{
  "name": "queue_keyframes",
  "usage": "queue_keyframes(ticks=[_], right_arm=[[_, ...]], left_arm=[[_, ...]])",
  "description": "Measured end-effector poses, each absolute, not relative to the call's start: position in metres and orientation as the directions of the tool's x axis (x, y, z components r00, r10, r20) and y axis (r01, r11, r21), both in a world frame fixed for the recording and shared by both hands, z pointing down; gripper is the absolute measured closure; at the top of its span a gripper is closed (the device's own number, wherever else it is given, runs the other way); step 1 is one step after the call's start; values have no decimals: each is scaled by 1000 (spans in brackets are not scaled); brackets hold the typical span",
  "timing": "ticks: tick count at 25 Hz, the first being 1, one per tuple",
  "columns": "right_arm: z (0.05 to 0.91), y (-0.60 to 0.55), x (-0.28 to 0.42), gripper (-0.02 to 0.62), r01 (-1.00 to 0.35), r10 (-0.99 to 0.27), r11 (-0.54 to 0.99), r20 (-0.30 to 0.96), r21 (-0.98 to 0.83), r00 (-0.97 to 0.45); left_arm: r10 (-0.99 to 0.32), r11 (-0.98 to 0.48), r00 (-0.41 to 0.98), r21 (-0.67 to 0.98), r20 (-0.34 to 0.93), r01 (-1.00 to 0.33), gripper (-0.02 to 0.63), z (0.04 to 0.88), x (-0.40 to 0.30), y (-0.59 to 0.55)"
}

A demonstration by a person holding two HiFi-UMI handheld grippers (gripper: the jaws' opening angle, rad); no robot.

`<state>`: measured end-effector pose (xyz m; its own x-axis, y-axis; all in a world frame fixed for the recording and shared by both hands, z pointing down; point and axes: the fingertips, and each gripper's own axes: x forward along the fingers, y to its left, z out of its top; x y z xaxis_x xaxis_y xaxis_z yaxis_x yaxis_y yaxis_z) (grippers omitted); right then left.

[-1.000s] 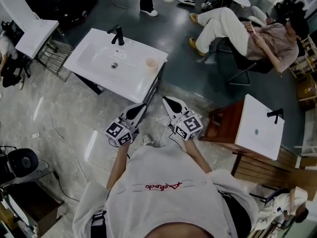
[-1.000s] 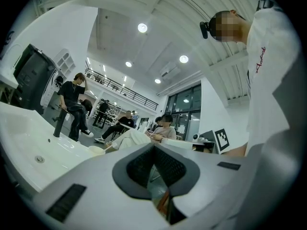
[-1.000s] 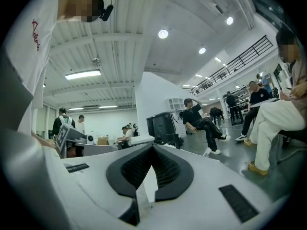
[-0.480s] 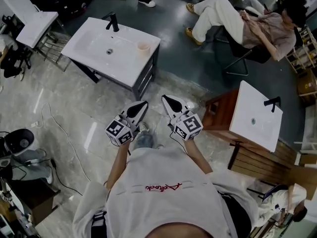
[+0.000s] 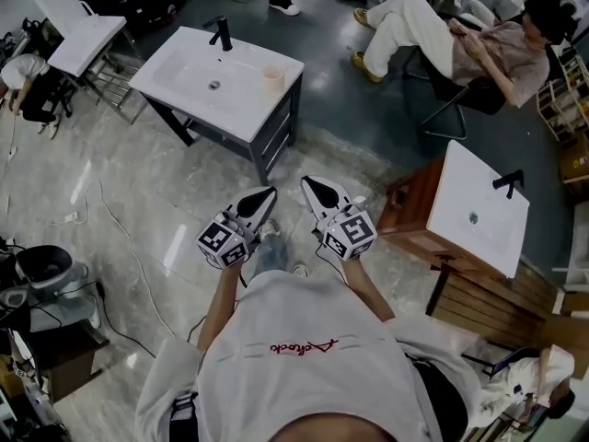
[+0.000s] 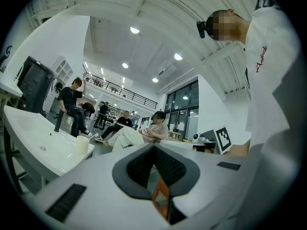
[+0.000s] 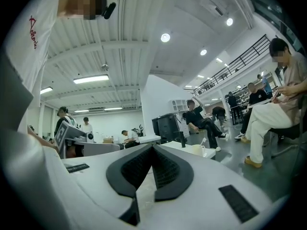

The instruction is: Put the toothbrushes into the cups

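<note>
Left gripper, right gripper: white shells, black ribbed pads, cubes with black-and-white square markers.
Sink, upper left: white top, black tap, cream cup, dark grey cabinet.
Second sink, right: white, on red-brown wooden stand.
Floor: pale grey marbling at left, dark slate at top.
Shirt: white, red script.

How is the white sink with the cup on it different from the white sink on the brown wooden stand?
The white sink on the dark grey cabinet has a pale cup standing near its corner; the white sink on the brown wooden cabinet shows no cup. In the head view the grey-cabinet sink lies further off, upper left; the brown-cabinet sink is closer, at right. Both have white tops and a black tap each.
</note>
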<state>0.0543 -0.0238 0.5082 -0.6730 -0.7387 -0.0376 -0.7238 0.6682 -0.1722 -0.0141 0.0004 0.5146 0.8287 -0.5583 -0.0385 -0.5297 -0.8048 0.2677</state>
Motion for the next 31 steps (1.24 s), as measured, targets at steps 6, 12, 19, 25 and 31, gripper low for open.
queue_keyframes(ticks=[6,12,19,25,31], right_arm=[[520,16,59,594,-726,-740,665,-18,-176,-673],[526,42,61,595,-724,-740,663,-18,-190,-672],[514,55,63,595,-722,-740,669,-60,-180,-670],[508,56,63,595,-723,-739,671,-74,-166,-669],[510,59,61,595,-724,-740,670,-70,-165,-668]], left_arm=[[-569,-795,822,276,-30,-540,597,523,-9,40],[-574,-789,818,290,-34,-542,597,529,-4,67],[-565,-800,824,276,-46,-534,595,524,0,81],[-559,-809,827,253,-57,-530,597,517,2,80],[-558,-810,828,249,-50,-531,597,519,1,85]])
